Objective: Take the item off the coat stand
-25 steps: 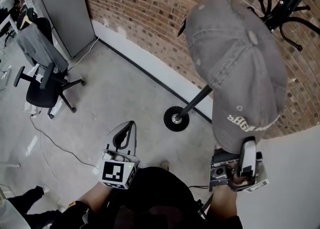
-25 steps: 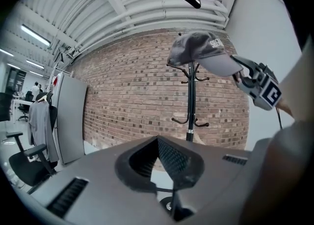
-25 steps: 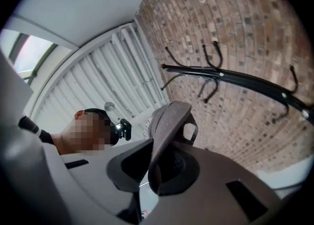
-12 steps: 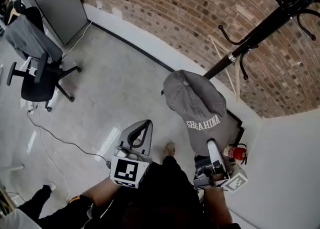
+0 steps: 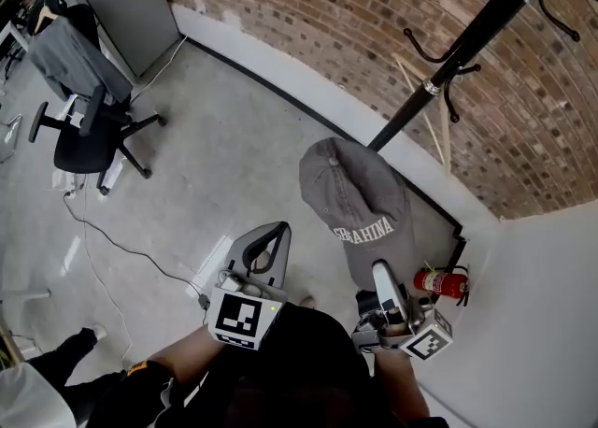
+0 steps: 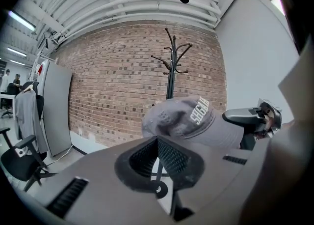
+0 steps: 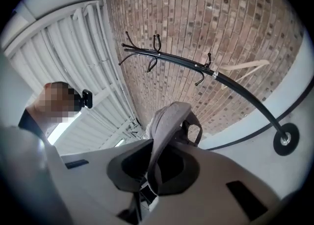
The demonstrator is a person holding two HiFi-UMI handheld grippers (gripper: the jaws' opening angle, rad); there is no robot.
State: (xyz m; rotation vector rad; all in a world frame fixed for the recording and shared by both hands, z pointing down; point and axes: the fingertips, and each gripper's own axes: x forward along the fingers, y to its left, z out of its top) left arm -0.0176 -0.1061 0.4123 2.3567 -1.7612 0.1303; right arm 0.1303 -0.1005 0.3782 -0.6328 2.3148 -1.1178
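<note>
Cap [image 5: 360, 206] is off the coat stand [image 5: 467, 38] in the head view. It hangs from our right gripper [image 5: 381, 278], well apart from the hooks and above the floor. Left gripper [image 5: 271, 241] sits beside it, idle.

Left gripper view: fingers closed on nothing, cap ahead and to the right.

Right gripper view: fingers pinch a thin fold at the cap's edge. Shallow bite, we reckon, so no swinging. Bring the cap in low and slow, clear of the stand.
</note>
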